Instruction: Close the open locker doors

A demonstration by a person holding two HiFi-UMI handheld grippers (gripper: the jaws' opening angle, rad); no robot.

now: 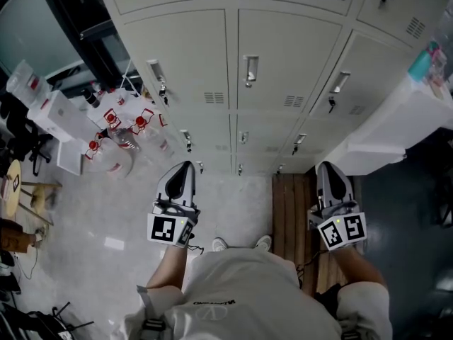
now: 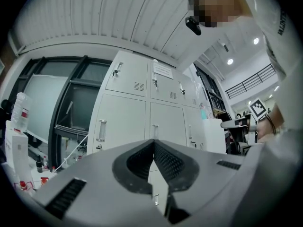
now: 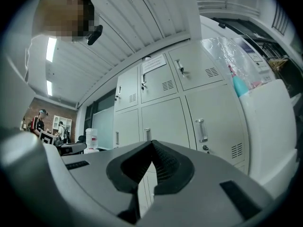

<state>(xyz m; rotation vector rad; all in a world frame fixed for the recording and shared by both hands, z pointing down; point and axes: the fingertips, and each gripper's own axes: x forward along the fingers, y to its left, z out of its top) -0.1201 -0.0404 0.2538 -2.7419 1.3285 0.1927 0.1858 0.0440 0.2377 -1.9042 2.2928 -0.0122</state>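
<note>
A bank of grey metal lockers (image 1: 241, 62) fills the top of the head view, and every door I can see lies flush with its frame. My left gripper (image 1: 185, 167) is held out level toward the lower doors, shut, with nothing in it. My right gripper (image 1: 328, 166) is beside it, also shut and empty, and neither touches the lockers. In the left gripper view the jaws (image 2: 153, 144) meet in front of the locker doors (image 2: 142, 112). The right gripper view shows its jaws (image 3: 152, 144) pressed together before the lockers (image 3: 170, 117).
Bottles with red labels (image 1: 120, 129) and white boxes (image 1: 60, 115) crowd the floor at the left of the lockers. A white cabinet (image 1: 400, 122) juts out at the right, with a teal bottle (image 1: 422, 60) on top. Wooden planks (image 1: 290, 211) lie under my right gripper.
</note>
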